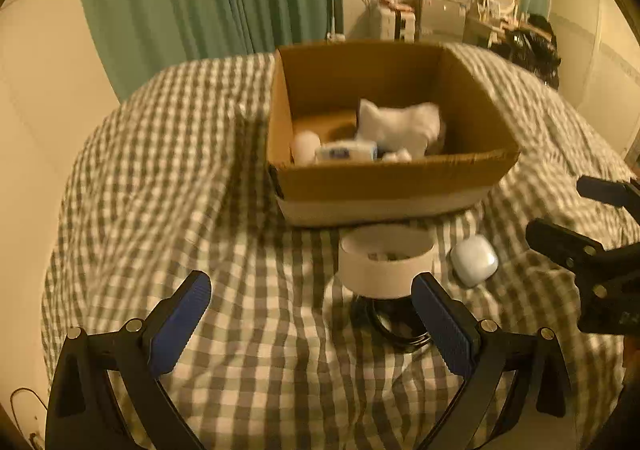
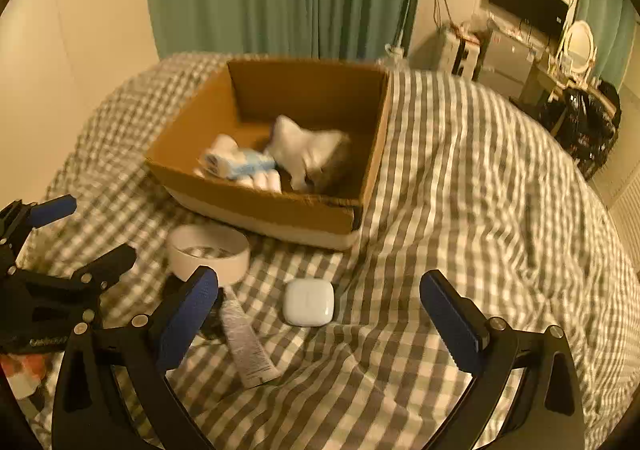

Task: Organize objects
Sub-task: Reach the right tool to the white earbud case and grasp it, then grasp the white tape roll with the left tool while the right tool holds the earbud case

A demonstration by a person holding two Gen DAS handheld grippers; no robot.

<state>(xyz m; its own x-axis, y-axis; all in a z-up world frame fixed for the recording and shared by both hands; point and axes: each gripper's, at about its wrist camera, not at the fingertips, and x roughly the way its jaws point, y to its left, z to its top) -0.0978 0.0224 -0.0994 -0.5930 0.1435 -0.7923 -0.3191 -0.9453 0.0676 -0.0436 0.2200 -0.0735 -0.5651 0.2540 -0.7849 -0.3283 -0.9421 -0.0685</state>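
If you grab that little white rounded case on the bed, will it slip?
Maybe. The white case looks smooth and glossy with rounded corners, so flat pads might slide. It looks small and probably light. Lying flat on the soft checked cover, it should not roll.

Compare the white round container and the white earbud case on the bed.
The round container is an open cylinder with contents showing; the earbud case is a closed, flat rounded square. The container sits nearer the cardboard box and looks bigger. Both are white, resting on the checked bedcover, ungripped.
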